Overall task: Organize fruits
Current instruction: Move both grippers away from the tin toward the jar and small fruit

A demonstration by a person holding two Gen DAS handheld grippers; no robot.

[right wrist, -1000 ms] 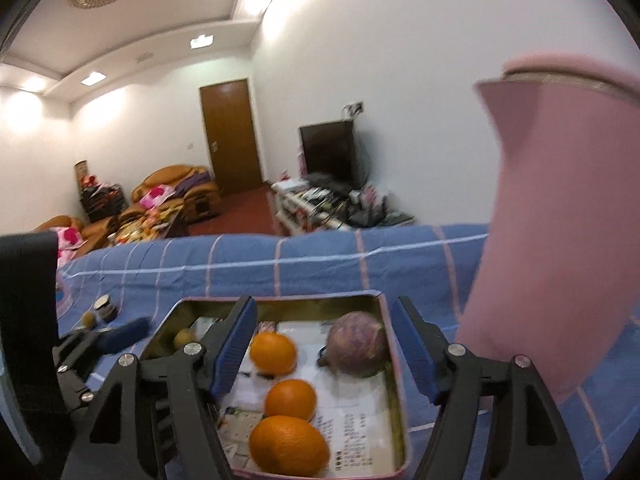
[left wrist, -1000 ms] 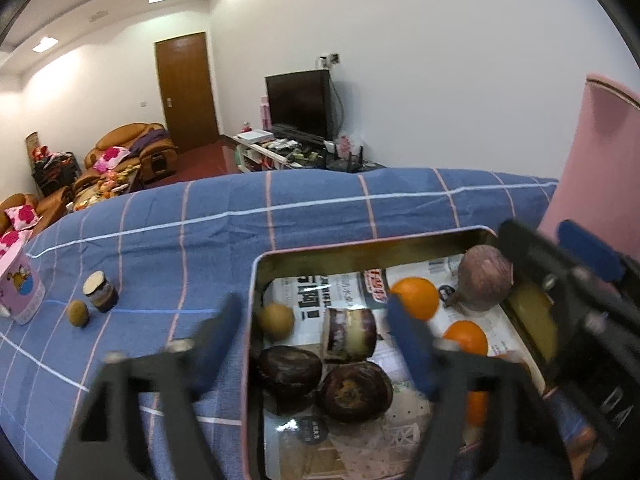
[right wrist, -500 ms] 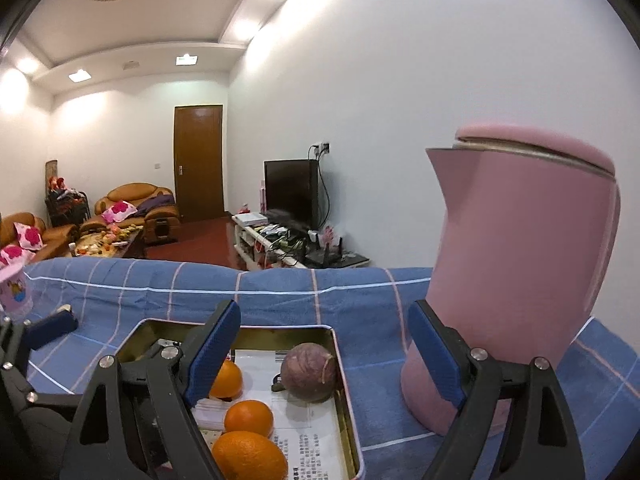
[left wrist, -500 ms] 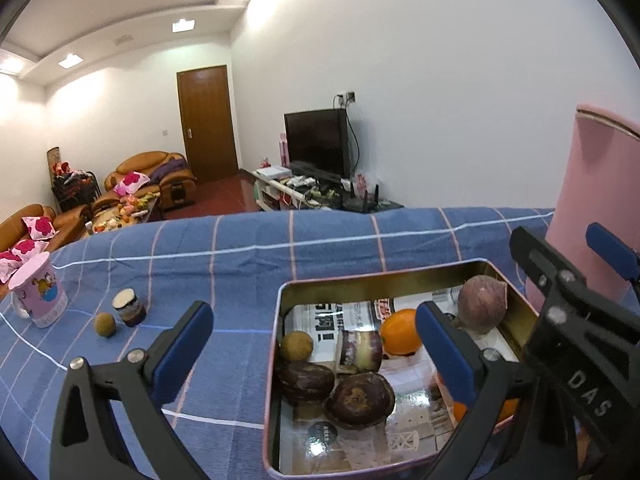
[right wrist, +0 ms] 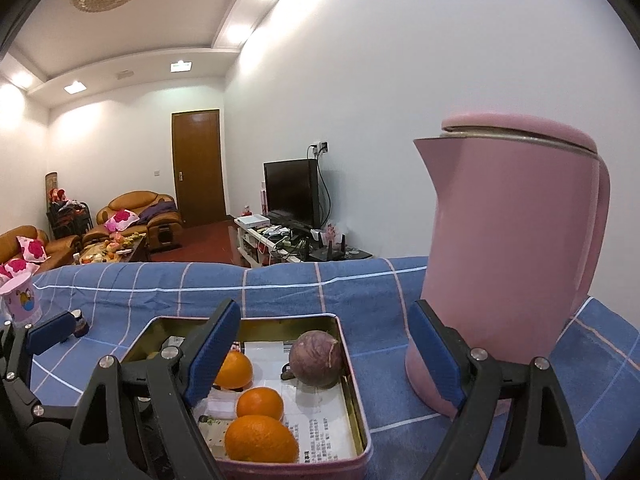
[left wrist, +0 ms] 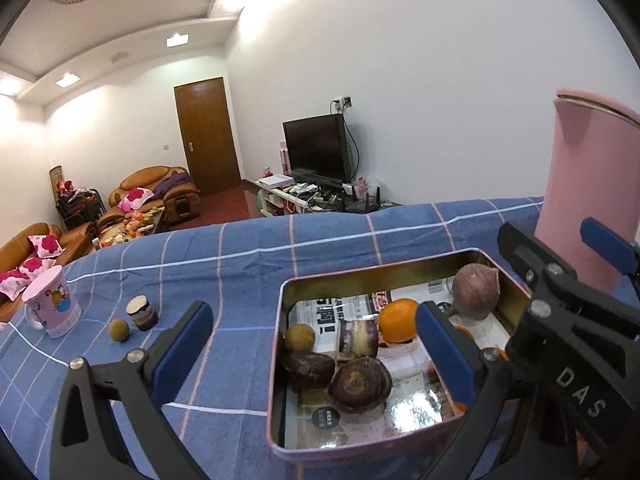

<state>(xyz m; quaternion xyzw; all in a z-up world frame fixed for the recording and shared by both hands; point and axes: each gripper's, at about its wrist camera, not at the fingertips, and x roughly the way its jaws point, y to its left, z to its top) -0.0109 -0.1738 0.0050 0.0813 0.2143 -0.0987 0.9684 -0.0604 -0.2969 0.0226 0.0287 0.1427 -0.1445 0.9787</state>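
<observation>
Grippers first: we find the left gripper (left wrist: 316,342) with jaws wide apart and nothing between them, poised above the near left edge of the tin (left wrist: 280,364). We find the right gripper (right wrist: 324,350) likewise spread and empty, above the tin's right side, its right finger in front of the kettle (right wrist: 508,248).

Inside the tin, which is lined with printed paper, we record in the left view two dark fruits (left wrist: 360,384) at 6 o'clock, a small brown fruit (left wrist: 299,337) at 9 o'clock, and a short jar (left wrist: 358,335) lying on its side at centre. We count three oranges (right wrist: 260,438) in a row down the right half, and a purple fruit (right wrist: 316,358) in the far right corner at 1 o'clock.

Outside the tin, at 9 o'clock on the blue checked cloth (left wrist: 224,264), we note a small brown fruit (left wrist: 119,330) just beside an upright jar (left wrist: 142,314), with a pink cup (left wrist: 52,306) further left.
</observation>
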